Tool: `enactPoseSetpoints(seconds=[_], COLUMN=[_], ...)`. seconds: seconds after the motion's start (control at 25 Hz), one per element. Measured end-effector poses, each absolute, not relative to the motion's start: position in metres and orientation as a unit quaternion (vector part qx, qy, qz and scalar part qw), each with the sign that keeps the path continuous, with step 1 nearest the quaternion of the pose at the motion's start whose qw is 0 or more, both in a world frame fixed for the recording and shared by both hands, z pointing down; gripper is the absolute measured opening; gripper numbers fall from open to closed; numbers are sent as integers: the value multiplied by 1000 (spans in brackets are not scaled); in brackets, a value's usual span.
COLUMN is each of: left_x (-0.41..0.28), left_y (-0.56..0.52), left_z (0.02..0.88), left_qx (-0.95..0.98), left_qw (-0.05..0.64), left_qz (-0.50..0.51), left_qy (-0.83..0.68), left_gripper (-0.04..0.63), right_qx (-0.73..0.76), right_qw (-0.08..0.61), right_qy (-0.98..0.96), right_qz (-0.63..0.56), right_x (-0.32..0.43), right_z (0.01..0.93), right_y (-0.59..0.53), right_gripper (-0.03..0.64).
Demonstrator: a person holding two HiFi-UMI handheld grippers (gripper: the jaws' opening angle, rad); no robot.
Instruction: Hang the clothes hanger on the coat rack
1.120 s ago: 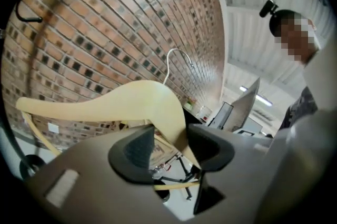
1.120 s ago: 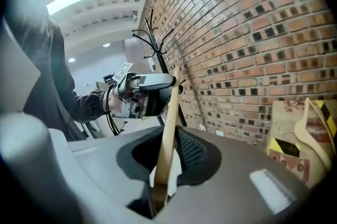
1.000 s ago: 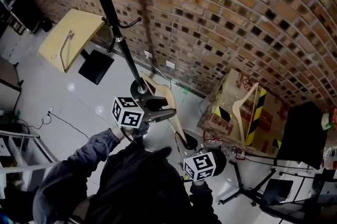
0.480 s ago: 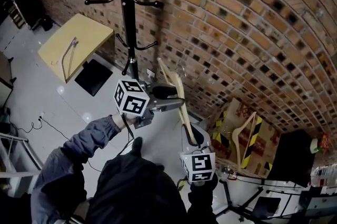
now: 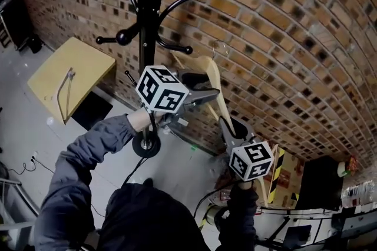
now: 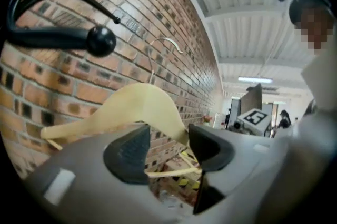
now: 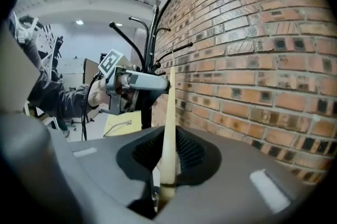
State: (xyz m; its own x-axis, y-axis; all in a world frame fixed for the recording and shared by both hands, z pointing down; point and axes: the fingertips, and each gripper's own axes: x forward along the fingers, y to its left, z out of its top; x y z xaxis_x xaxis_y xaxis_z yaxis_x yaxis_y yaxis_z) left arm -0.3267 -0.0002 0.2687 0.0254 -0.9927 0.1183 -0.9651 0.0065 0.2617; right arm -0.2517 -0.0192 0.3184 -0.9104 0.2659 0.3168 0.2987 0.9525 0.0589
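Note:
The cream wooden clothes hanger with its wire hook is held up against the brick wall, just right of the black coat rack. My left gripper holds one arm of the hanger near the neck, its jaws an arm's width apart. In the left gripper view the hanger arches over the left gripper, and a knobbed rack hook juts out above it to the left. My right gripper is shut on the hanger's lower end. Seen edge-on, the hanger rises from the right gripper toward the rack.
The brick wall stands close behind the hanger. The rack's round base rests on the floor below my left hand. A yellow tabletop at left carries another hanger. A box with black-yellow tape lies at lower right.
Both grippers have lifted the hanger together from near the rack's base up to the level of its hooks. The view has tilted up with them.

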Motion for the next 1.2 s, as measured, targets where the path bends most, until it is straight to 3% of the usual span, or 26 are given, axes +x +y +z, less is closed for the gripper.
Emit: enactPoseSetpoints(seconds=[0.12, 0.28, 0.52, 1.2], left_x=[-339, -346, -356, -332], left_y=[9, 28, 49, 110], left_z=[271, 269, 277, 324], left_qx=[695, 692, 679, 645], left_qw=[92, 64, 63, 76], left_qz=[14, 10, -1, 6], left_qy=[-713, -719, -732, -760], left_gripper=[207, 144, 144, 144], right_qx=[-150, -123, -127, -188], right_qw=[149, 142, 154, 159], right_qy=[-977, -982, -976, -967], right_qz=[-32, -38, -87, -69], right_x=[-267, -288, -347, -441], right_z=[306, 289, 269, 242], right_y=[-22, -41, -42, -11], right_gripper=[57, 55, 57, 57])
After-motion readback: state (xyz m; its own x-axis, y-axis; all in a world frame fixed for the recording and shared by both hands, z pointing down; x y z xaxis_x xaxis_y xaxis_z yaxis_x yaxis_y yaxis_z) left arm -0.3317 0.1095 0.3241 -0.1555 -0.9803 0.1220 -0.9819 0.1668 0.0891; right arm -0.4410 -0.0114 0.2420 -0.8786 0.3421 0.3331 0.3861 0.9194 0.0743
